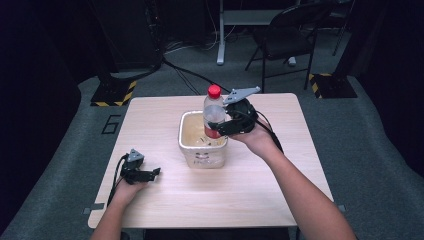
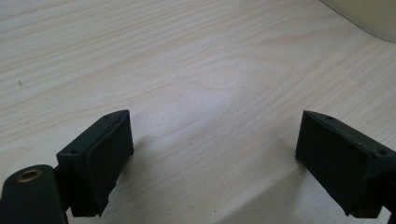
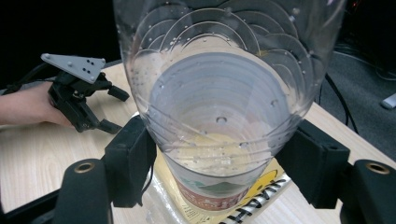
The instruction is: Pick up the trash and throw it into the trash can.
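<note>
In the high view, the right tool [image 1: 223,124] pinched a clear plastic bottle [image 1: 213,111] with a red cap [image 1: 214,91], holding it upright over the cream-coloured tub [image 1: 201,150] that stood near the middle of the worktop [image 1: 250,190]. The bottle's lower end sat at or just inside the tub's far right rim; whether it touched the bottom could not be told. The left tool [image 1: 150,173] rested on the worktop near its left edge, well apart from the tub.

In the left gripper view, that tool's [image 2: 212,154] jaws stood spread with bare wood between them, and a corner of the tub [image 2: 369,18] showed at the far right.

In the right gripper view, both pads pressed the bottle's [image 3: 224,102] clear wall, its printed label [image 3: 212,193] lying below the jaws, and the left tool [image 3: 105,109] appeared farther off.

Judged from this, the pick-up was done and the bottle had reached the tub; lowering it in and letting go were left.
</note>
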`<state>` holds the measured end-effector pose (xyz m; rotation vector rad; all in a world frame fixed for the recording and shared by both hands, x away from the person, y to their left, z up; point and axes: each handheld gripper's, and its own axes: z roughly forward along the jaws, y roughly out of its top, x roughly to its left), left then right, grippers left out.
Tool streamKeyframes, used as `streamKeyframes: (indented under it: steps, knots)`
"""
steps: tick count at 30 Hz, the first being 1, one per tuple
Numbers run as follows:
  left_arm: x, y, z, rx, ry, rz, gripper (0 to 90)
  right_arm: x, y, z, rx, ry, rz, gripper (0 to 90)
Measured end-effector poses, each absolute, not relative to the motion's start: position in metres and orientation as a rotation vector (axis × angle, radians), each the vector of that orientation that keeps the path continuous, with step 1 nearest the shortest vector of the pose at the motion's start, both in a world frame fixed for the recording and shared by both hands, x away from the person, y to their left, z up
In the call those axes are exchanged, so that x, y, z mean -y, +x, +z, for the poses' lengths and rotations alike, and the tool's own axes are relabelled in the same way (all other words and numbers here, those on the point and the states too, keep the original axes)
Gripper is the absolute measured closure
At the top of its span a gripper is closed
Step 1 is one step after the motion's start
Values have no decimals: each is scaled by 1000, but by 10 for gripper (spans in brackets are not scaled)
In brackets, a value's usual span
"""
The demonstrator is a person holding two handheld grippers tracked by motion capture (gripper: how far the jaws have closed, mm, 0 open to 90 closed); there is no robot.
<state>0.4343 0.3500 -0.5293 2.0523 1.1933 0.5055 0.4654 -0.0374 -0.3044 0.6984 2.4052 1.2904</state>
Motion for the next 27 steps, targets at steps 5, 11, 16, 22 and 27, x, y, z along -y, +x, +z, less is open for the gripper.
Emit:
streamKeyframes:
  steps: [5, 11, 16, 22, 27]
  knots:
    - [-350, 434, -529, -1193, 2052, 505, 109, 33, 471, -318, -2411, 723, 1284, 294]
    - [-350, 434, -529, -1193, 2052, 505, 108, 29, 476, -332, -2412, 749, 1270, 294]
    - [-350, 434, -529, -1188, 2056, 505, 108, 26, 479, -343, -2406, 769, 1268, 294]
    - [-350, 435, -529, -1188, 2056, 505, 108, 21, 481, -357, -2401, 793, 1256, 294]
    - [-350, 435, -529, -1188, 2056, 505, 108, 16, 483, -367, -2401, 807, 1243, 294]
